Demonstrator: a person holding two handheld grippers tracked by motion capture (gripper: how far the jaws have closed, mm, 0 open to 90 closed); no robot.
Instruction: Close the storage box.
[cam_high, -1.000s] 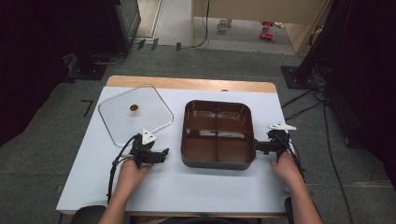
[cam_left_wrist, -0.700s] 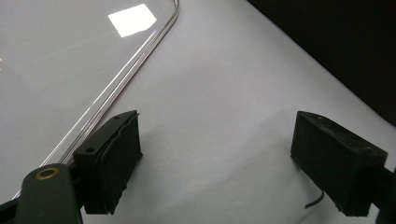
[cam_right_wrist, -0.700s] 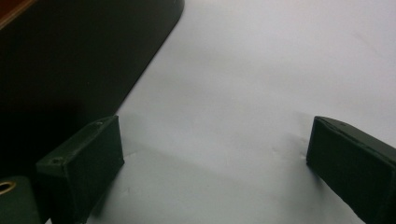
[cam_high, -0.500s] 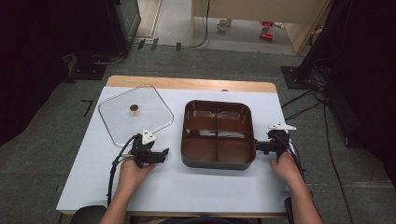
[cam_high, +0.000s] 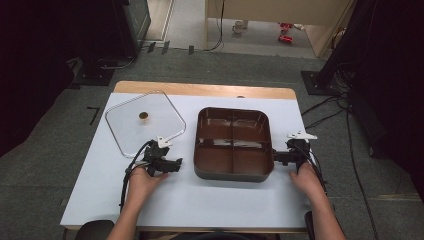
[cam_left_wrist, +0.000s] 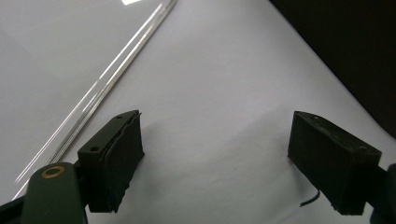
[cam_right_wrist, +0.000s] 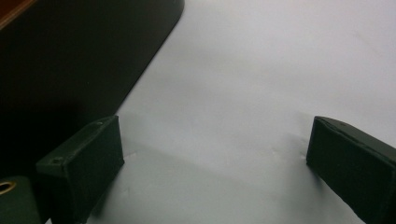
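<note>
On the white bench (cam_high: 210, 200), seen from the high view, one brown tray (cam_high: 233, 142) with four compartments stands near the middle, and one clear lid (cam_high: 145, 127) with a small brown knob (cam_high: 143, 116) lies flat to its left. The left gripper (cam_high: 175, 164) rests on the bench between the lid's near corner and the tray's left wall, apart from both, and points toward the tray. The right gripper (cam_high: 276, 158) is at the tray's right wall, near its front corner; from this view I cannot tell if it touches.

The left gripper view adds what the high view does not give: its jaws are wide open with nothing between them, only bare bench (cam_left_wrist: 210, 93). The lid's edge (cam_left_wrist: 102, 88) runs slanted past the left jaw, and the dark tray wall (cam_left_wrist: 355, 51) is at the upper right. The right gripper view shows its jaws also wide open and holding nothing. The tray's dark wall (cam_right_wrist: 70, 60) is just beside one jaw, with the rounded corner further ahead.

The bench has a wooden strip (cam_high: 200, 90) at its far edge. It stands on grey carpet (cam_high: 60, 150), with cables and dark equipment around, and a pale floor beyond.

I count one tray, one lid, two grippers, two hands.
</note>
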